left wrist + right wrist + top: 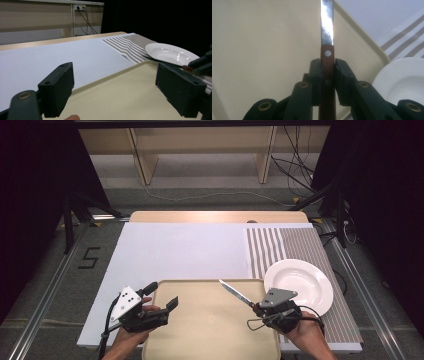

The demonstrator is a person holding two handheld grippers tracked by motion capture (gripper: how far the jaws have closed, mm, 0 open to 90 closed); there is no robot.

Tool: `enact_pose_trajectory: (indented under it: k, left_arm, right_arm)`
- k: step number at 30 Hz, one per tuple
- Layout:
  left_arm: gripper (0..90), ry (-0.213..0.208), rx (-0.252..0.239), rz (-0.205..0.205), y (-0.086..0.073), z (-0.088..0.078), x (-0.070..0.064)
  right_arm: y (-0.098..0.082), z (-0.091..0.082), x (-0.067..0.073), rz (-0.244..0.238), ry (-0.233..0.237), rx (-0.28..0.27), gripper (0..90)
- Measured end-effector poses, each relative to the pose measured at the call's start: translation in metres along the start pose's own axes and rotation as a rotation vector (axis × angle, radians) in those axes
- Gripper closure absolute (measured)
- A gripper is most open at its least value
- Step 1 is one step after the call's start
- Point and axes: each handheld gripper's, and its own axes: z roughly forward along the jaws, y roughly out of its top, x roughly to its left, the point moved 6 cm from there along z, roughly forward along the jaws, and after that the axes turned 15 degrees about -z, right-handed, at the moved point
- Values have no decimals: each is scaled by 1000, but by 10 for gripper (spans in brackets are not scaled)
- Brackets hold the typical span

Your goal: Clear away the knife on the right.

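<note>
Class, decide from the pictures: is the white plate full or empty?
Empty. The white plate on the striped mat shows a bare, glossy bowl in the high view, and the left gripper view shows reflections alone.

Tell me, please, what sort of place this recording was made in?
Probably a lab recording station, not a dining room: the table stands between metal floor rails, loose cables trail behind it, and a number five is taped on the floor. The beige plastic tray and white ceramic plate look staged.
</note>
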Motion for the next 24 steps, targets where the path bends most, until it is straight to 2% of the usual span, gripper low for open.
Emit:
enact_pose_trajectory:
  k: [3, 8, 15, 24]
  left_arm:
    - [150, 1, 2, 3, 0, 0, 0]
    - [150, 2, 3, 2, 0, 0, 0]
    - [150, 2, 4, 3, -1, 0, 0]
    - [150, 5, 5, 2, -1, 0, 0]
  right_arm:
    - [1, 5, 9, -19, 20, 8, 773]
    - [2, 9, 17, -13, 34, 15, 773]
    - [-1, 14, 21, 20, 54, 36, 772]
    - [-1, 20, 27, 19, 81, 63, 772]
